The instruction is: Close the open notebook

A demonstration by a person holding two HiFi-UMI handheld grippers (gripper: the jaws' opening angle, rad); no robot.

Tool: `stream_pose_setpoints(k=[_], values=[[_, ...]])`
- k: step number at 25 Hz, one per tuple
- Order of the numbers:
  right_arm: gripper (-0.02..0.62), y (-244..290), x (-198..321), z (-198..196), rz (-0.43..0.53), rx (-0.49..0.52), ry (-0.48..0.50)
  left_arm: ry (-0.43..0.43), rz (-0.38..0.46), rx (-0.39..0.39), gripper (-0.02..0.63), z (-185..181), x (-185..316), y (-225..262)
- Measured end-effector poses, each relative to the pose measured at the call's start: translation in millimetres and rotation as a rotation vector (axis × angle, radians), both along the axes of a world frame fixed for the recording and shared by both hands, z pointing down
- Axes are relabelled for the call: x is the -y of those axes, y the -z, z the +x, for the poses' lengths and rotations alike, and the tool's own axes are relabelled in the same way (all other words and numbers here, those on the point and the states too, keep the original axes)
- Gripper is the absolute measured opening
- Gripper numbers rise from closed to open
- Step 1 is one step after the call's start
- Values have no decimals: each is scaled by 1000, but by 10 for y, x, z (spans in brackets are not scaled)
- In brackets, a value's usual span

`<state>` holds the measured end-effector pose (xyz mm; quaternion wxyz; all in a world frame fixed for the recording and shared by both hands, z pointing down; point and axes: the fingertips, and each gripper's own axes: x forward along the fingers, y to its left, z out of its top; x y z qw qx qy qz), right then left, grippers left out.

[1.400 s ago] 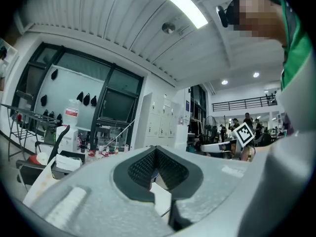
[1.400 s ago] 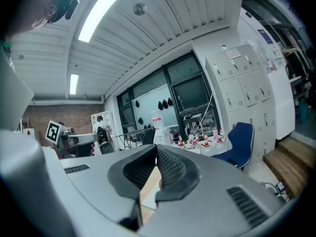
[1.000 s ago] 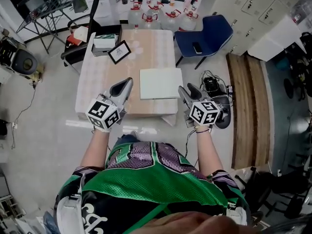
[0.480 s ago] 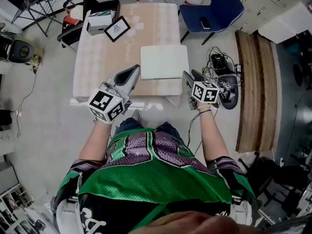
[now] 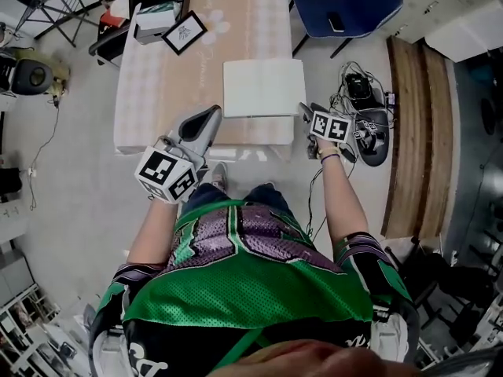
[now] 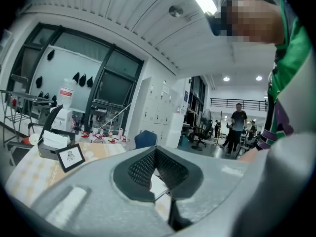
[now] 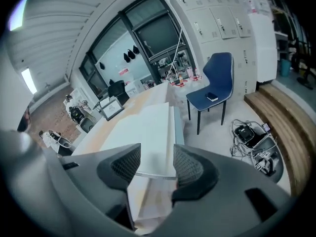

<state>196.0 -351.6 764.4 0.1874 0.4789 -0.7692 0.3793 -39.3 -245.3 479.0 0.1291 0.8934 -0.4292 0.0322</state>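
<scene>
We judge the step in hand to be the reach for the notebook (image 5: 263, 89), which lies flat with white pages up on the near right part of the worktop (image 5: 165, 77). Our right tongs (image 7: 157, 157) stand wide and empty just off its near right corner. The left tongs (image 6: 155, 154) are pinched together on nothing. We should slip one jaw under the outer cover edge, then fold it across. The pale worktop also bears a framed picture (image 5: 184, 32). A blue chair (image 5: 346, 2) and floor cables (image 5: 365, 120) are beside it.
</scene>
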Motion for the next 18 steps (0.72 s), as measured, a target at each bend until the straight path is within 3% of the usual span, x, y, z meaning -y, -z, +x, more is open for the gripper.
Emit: stream_pose_setpoints(k=[18], values=[[217, -666, 105, 132, -183, 290, -78, 43, -60, 29, 14, -39, 88, -250]])
